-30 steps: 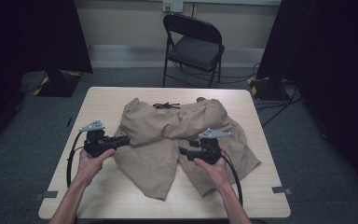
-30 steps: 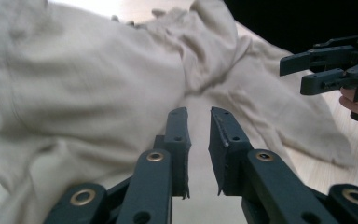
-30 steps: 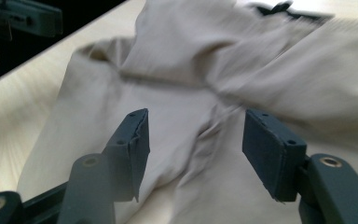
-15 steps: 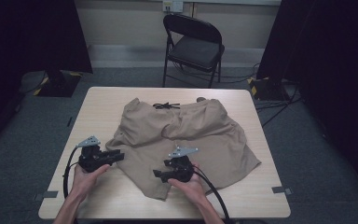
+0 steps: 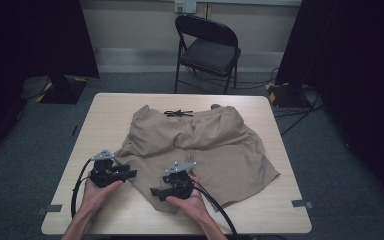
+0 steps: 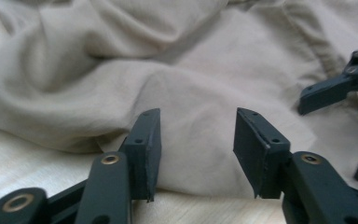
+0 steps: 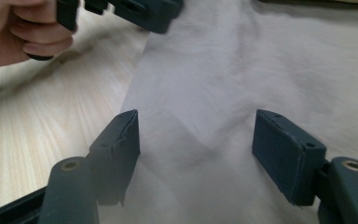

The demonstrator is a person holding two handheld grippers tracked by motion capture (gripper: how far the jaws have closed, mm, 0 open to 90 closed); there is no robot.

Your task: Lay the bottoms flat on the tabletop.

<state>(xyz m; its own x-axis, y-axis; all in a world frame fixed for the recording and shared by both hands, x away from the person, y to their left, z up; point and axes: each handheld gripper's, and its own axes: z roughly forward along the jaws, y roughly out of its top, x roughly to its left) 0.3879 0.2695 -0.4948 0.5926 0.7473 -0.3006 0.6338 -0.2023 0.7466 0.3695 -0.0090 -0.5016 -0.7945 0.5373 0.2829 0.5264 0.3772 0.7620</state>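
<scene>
Shorts lay spread on the table, waistband at the far edge; left gripper sat at the near-left hem, right gripper just right of it; a folding chair stood behind.

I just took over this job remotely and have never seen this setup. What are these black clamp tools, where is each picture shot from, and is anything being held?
A person holds a two-jaw clamp in each hand. The high view looks down on a wooden table with tan shorts spread on it. There the left gripper and right gripper sit at the shorts' near edge. The other two pictures come from cameras riding on each gripper. Both sets of jaws have just been opening; they stand apart over the cloth, gripping nothing.
</scene>
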